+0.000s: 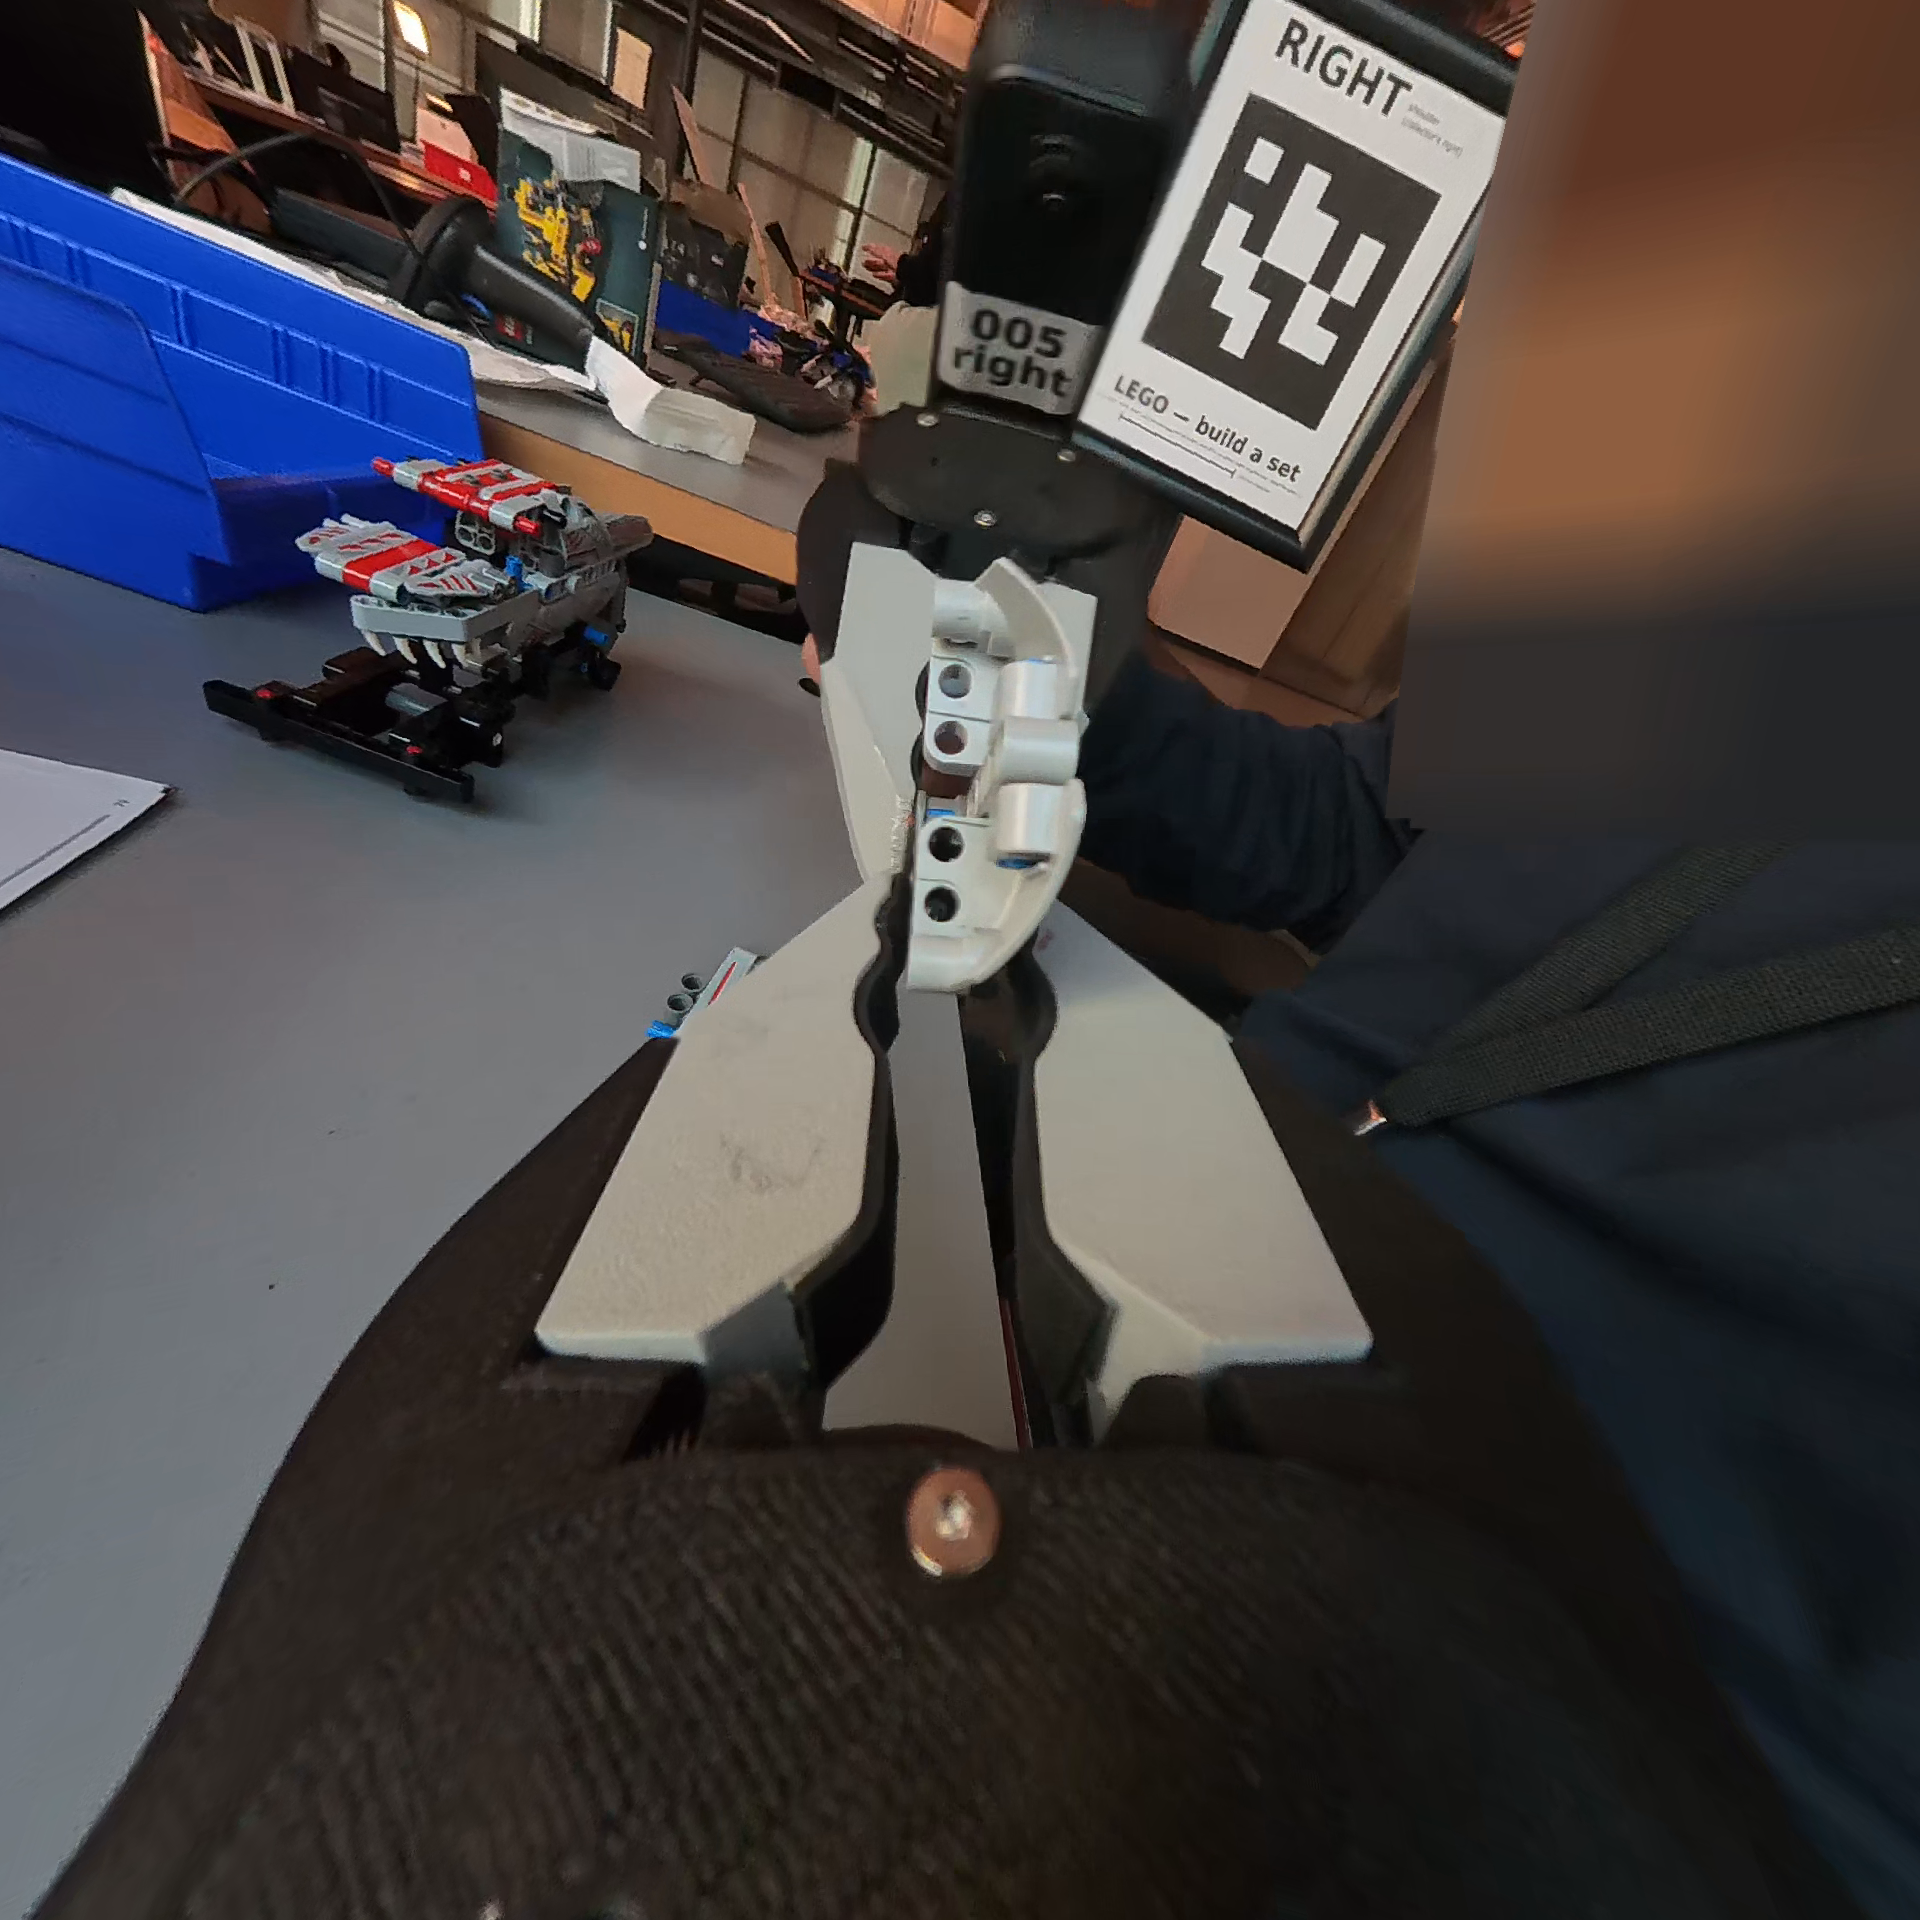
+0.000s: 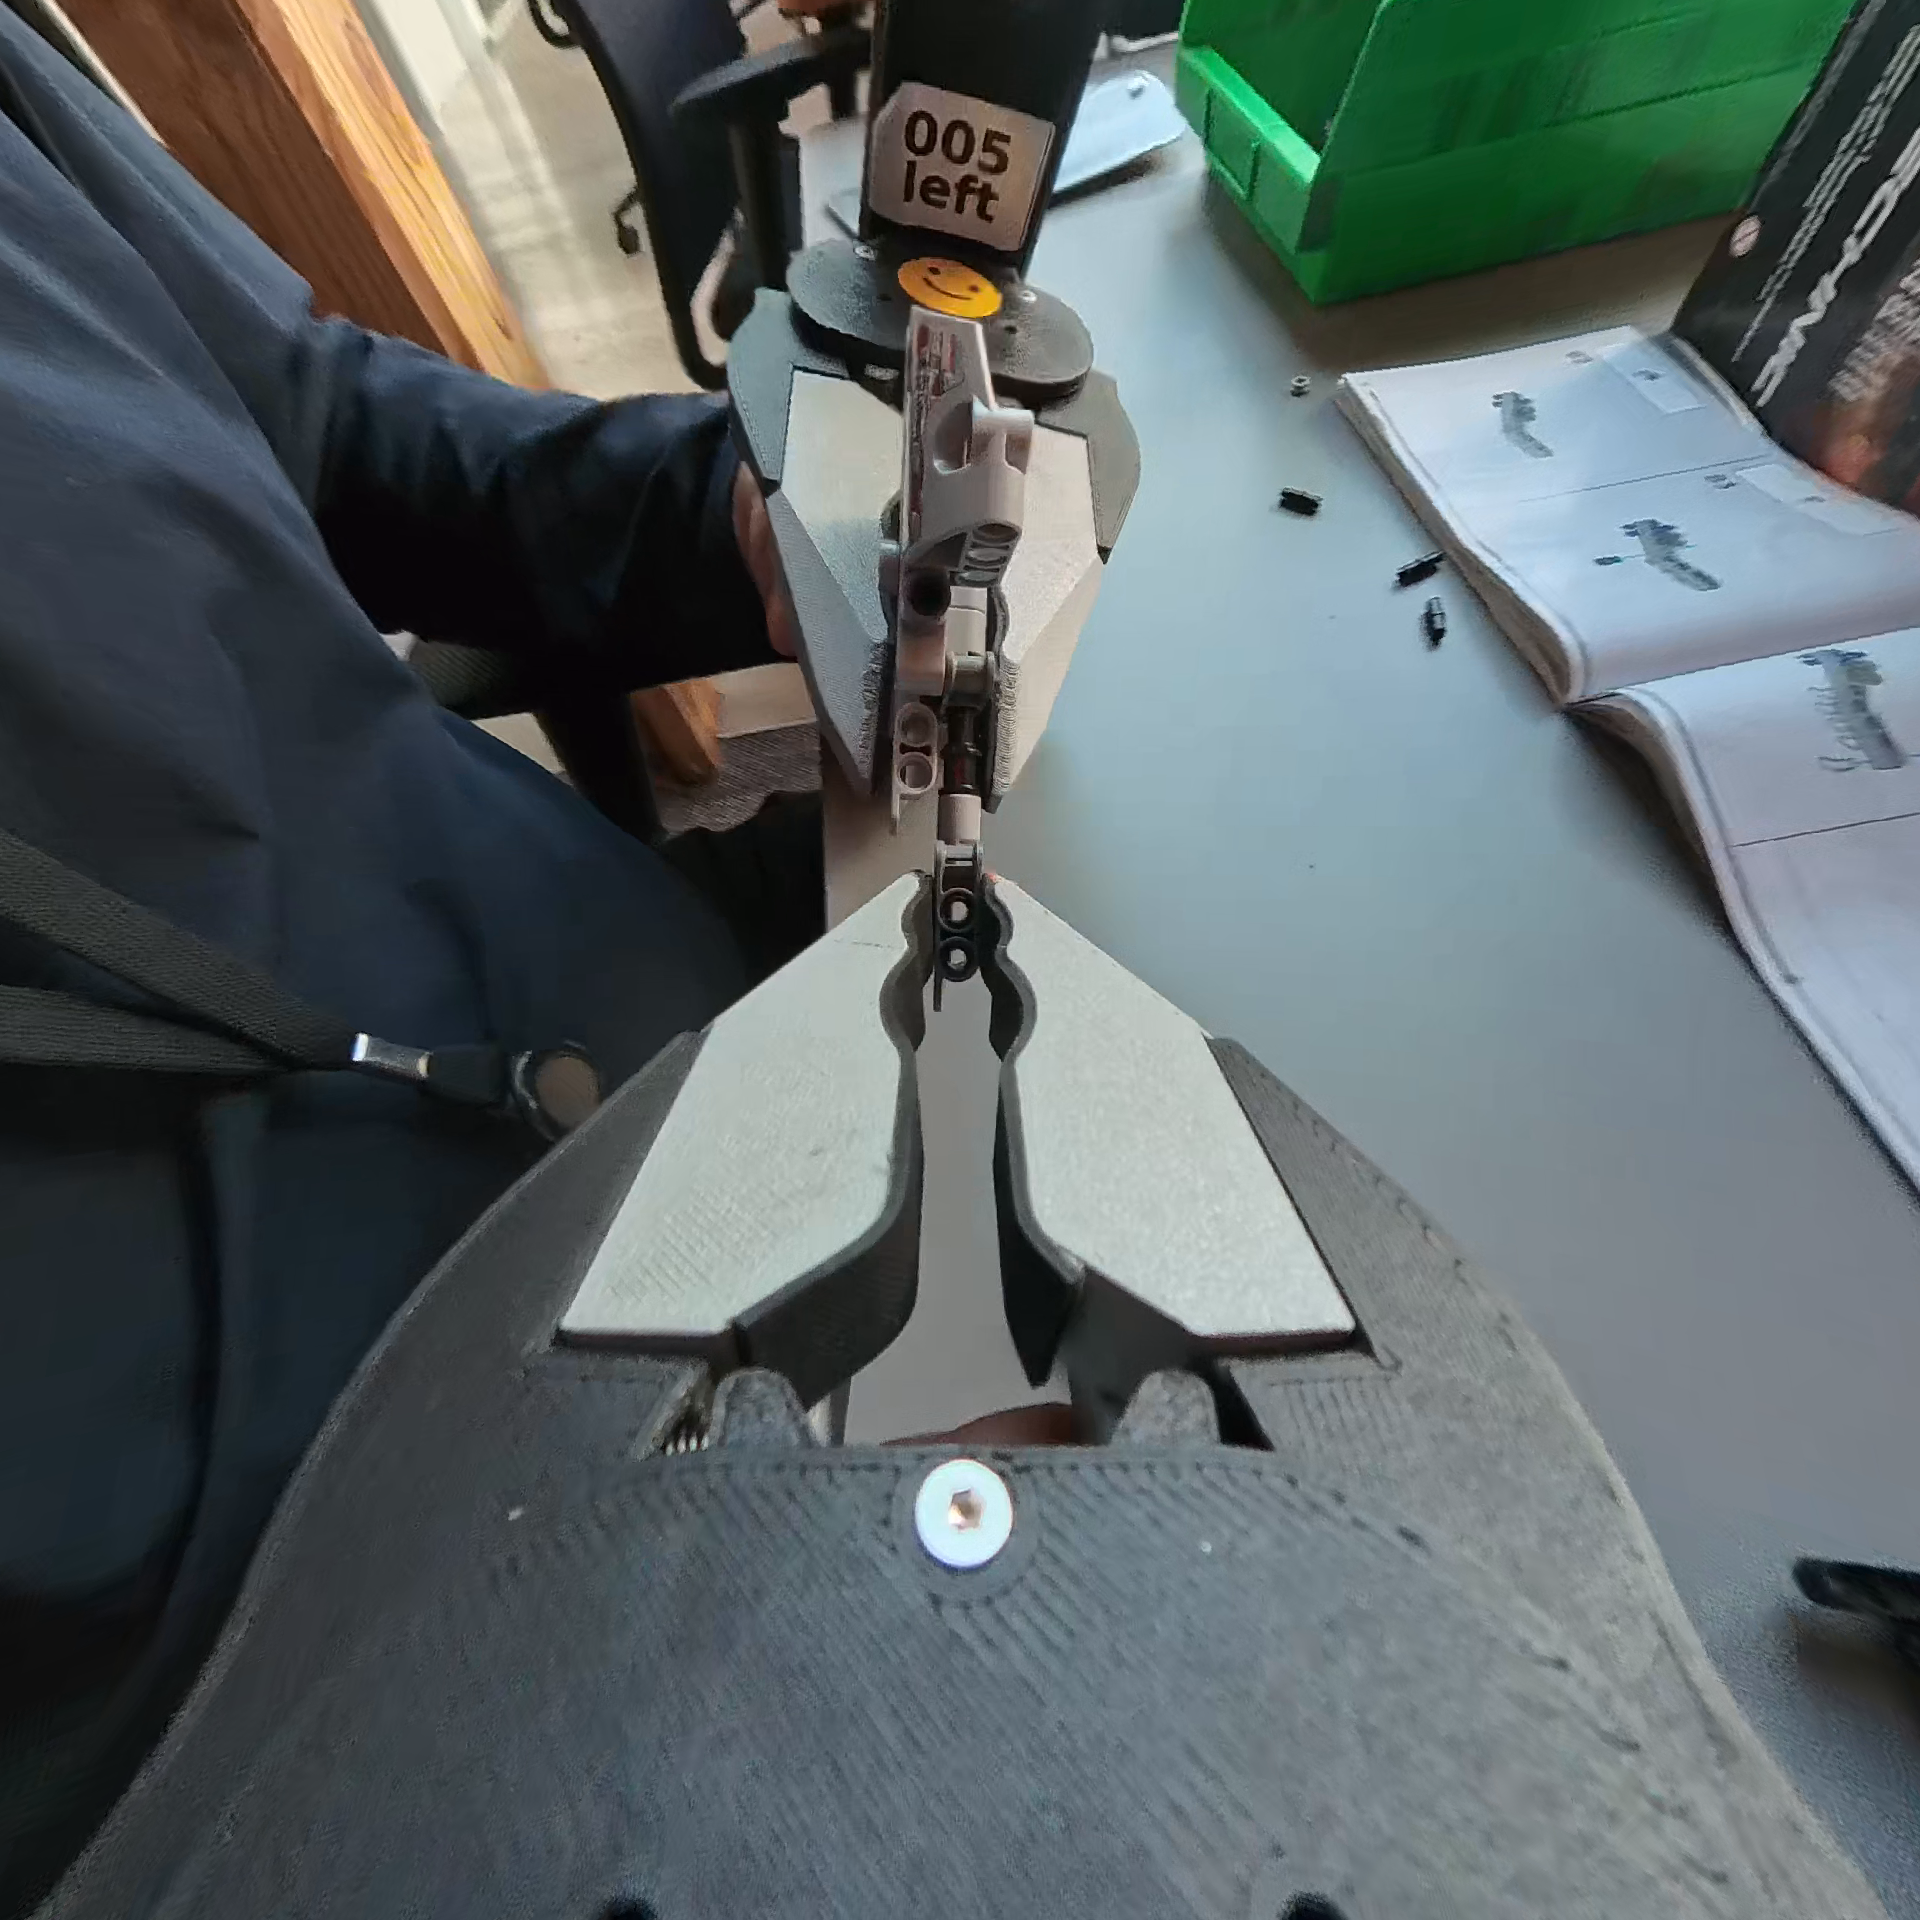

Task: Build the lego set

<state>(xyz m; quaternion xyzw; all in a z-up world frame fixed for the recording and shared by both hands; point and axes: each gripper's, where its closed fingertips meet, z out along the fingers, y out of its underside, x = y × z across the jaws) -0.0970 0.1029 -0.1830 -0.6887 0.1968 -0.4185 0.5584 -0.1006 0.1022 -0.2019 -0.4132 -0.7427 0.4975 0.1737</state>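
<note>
- Subassembly [image 1: 982, 790], light grey, stands straight ahead of the left gripper [image 1: 920, 935], long axis running on from the fingers; its near end is pinched at the closed tips. The right gripper [image 1: 966, 582] faces it from beyond. The built model [image 1: 468, 613] lies well off left.
- Right wrist view: the right gripper [image 2: 958, 914] clamps a dark grey connector [image 2: 956, 920], which lines up with the subassembly's [image 2: 951, 540] near end. The left gripper [image 2: 925, 774] opposes it tip to tip. I judge the push runs along this shared axis.

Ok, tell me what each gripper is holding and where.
Left gripper clamps the light grey lego assembly at its near end; right gripper pinches the dark grey beam at its other end.
</note>
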